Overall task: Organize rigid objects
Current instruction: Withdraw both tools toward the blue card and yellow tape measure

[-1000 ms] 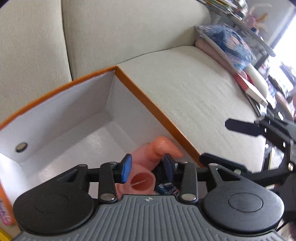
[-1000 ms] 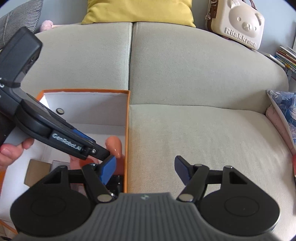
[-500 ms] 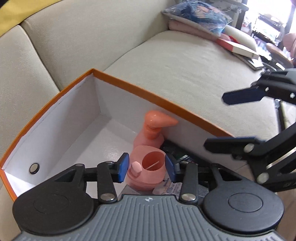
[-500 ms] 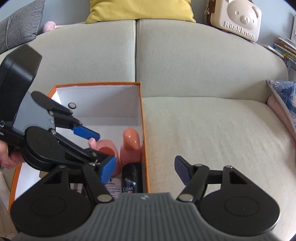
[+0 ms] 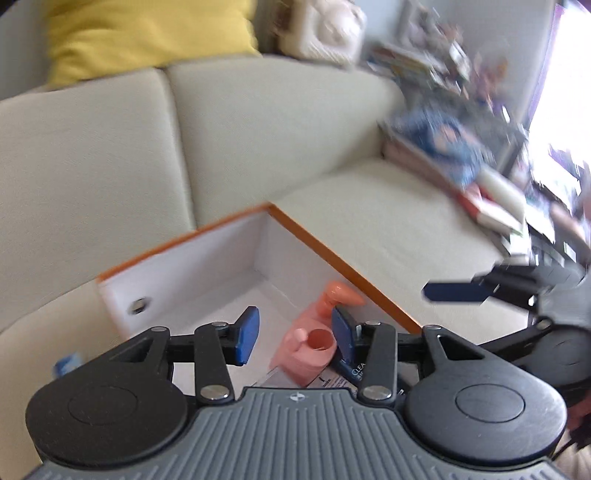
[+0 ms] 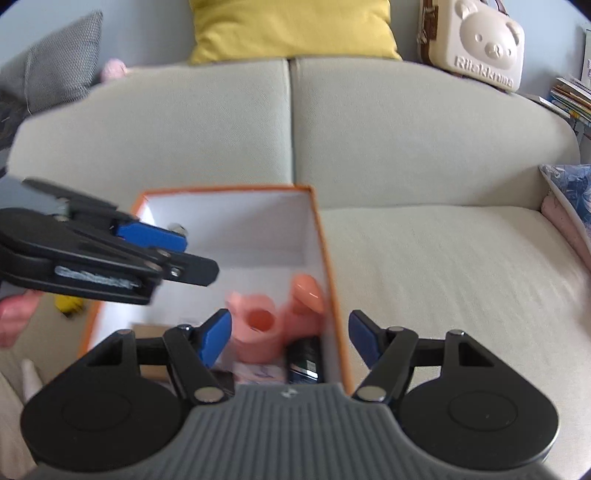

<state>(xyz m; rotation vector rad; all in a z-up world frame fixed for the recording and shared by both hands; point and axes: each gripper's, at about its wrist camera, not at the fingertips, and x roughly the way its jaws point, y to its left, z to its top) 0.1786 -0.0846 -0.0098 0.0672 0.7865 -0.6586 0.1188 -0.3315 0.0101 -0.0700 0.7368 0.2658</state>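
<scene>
Two fisheye views, each from a handheld gripper, look steeply down along their jaws from close above an orange-edged box (image 6: 320, 236) on a beige sofa (image 6: 436, 258). The left view, blurred, faces far right; the right faces the backrest. Both share the box and a yellow cushion (image 5: 147, 33)

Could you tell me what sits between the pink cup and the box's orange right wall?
The pump bottle stands between the cup and the wall, seen best in the right wrist view.
</scene>
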